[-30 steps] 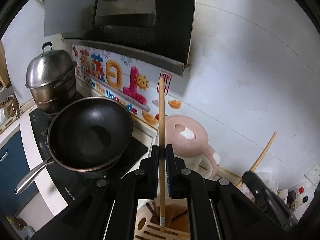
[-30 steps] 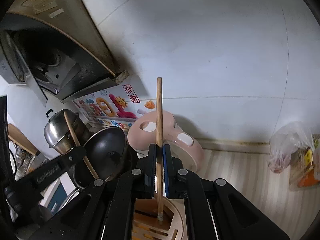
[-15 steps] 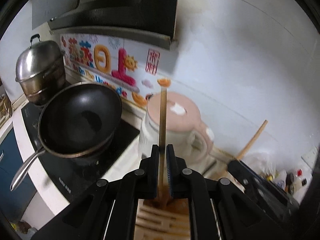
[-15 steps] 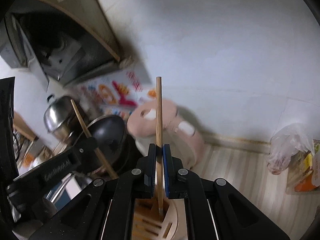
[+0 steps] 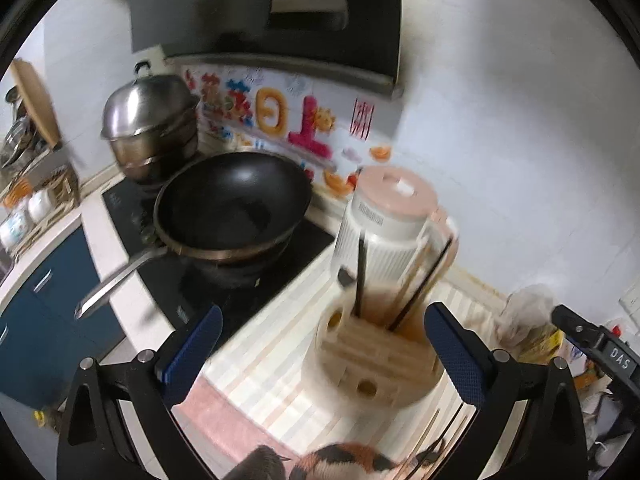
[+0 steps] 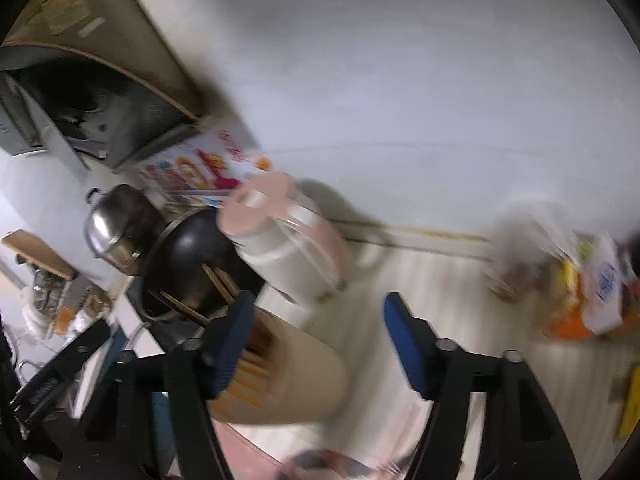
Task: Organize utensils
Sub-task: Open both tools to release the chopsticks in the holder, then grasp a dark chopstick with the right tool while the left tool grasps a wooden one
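A round cream utensil holder (image 5: 372,360) with a slotted wooden top stands on the striped counter. Several chopsticks (image 5: 416,284) and a dark utensil (image 5: 360,276) stick up from it, leaning. My left gripper (image 5: 324,344) is open and empty, jaws wide on either side of the holder. In the right wrist view the holder (image 6: 288,376) sits low left with chopsticks (image 6: 220,284) leaning out. My right gripper (image 6: 320,340) is open and empty, just right of the holder. Both views are blurred.
A pink and white kettle (image 5: 392,224) stands right behind the holder. A black wok (image 5: 232,208) and a steel pot (image 5: 148,128) sit on the stove at left. Bags and packets (image 6: 592,292) lie at the right. A mottled orange and black thing (image 5: 344,462) shows at the bottom edge.
Both grippers have let go of their wooden chopsticks, which now stand in the holder. Both jaws have opened wide and both grippers have pulled back and up.
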`<state>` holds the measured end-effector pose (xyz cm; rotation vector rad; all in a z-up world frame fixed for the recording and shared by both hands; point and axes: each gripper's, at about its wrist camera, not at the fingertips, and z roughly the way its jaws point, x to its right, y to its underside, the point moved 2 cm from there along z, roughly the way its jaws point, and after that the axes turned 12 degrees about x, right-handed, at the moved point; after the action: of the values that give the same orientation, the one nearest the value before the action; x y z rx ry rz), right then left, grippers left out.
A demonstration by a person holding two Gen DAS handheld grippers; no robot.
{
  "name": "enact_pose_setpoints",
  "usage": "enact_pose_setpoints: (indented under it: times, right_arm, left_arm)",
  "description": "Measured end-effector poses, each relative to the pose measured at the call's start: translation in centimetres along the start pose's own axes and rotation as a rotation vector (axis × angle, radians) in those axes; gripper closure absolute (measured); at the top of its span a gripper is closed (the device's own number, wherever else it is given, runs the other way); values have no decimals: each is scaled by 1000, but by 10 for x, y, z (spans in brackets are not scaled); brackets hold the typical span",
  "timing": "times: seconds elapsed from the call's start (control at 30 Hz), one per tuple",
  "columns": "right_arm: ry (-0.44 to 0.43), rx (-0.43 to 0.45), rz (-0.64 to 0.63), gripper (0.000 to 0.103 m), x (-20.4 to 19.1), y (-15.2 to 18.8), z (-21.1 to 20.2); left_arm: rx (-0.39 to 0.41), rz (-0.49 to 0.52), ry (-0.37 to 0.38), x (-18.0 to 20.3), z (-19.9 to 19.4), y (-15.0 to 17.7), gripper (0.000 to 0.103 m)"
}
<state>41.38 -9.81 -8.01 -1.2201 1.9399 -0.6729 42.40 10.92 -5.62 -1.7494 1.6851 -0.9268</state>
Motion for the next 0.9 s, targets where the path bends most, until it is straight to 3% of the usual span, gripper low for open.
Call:
enact_pose_setpoints:
  times: [0.17, 0.3, 0.33, 0.4, 0.57, 0.6, 0.73, 0.8, 0.9]
  right_arm:
    - [111, -95, 27, 25, 56, 49, 2]
    - [180, -227, 53, 27, 100, 104, 16]
    - [193, -257, 63, 31, 109, 118, 19]
    - [219, -330, 73, 48, 124, 146, 31]
    - [281, -455, 111, 64, 154, 202, 54]
    - [294, -472, 114, 66, 158, 211, 59]
    - [327, -518, 102, 69, 165, 236, 73]
    - [330, -537, 68, 87, 165, 245, 77]
    - [357, -531, -16, 97, 164, 250, 75]
  left_arm:
    - [-101, 76, -58, 10, 13, 66, 0]
    - [-180, 171, -108, 27, 30, 127, 0]
    - [-207, 197, -109, 32, 36, 143, 0]
    - [-272, 241, -104, 43, 50, 176, 0]
    - [-367, 335, -58, 72, 73, 229, 1]
    - [-380, 354, -47, 79, 77, 236, 2]
    - [-464, 397, 27, 100, 95, 261, 25]
    - [-500, 399, 74, 110, 103, 268, 25]
    - [-529, 436, 131, 131, 114, 275, 25]
